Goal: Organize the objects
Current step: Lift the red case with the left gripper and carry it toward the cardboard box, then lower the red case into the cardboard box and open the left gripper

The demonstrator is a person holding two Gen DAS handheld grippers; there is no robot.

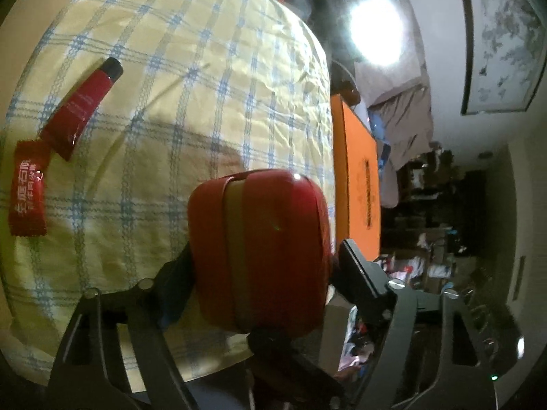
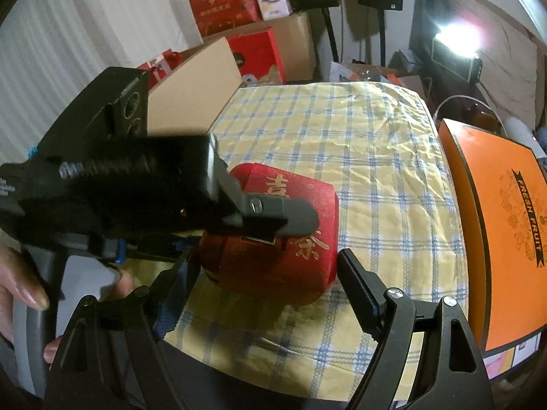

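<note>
A red tea box (image 2: 301, 198) with gold characters hangs just over the yellow-and-blue checked cloth (image 2: 359, 130). My right gripper (image 2: 263, 259) is shut on its left and right sides. My left gripper (image 1: 265, 249) comes in from the left and is shut on the same box (image 1: 259, 239); one of its grey fingers (image 2: 294, 218) lies across the lettered face, and the other is hidden behind the box. A red tube (image 1: 82, 106) with a black cap and a red sachet (image 1: 27, 191) lie on the cloth at the far left.
An orange fruit box (image 2: 502, 232) stands past the cloth's right edge. Cardboard and red gift boxes (image 2: 259, 54) are stacked behind the table. A bright lamp (image 2: 458, 37) glares at the upper right. A person's hand (image 2: 20, 290) holds the left gripper's handle.
</note>
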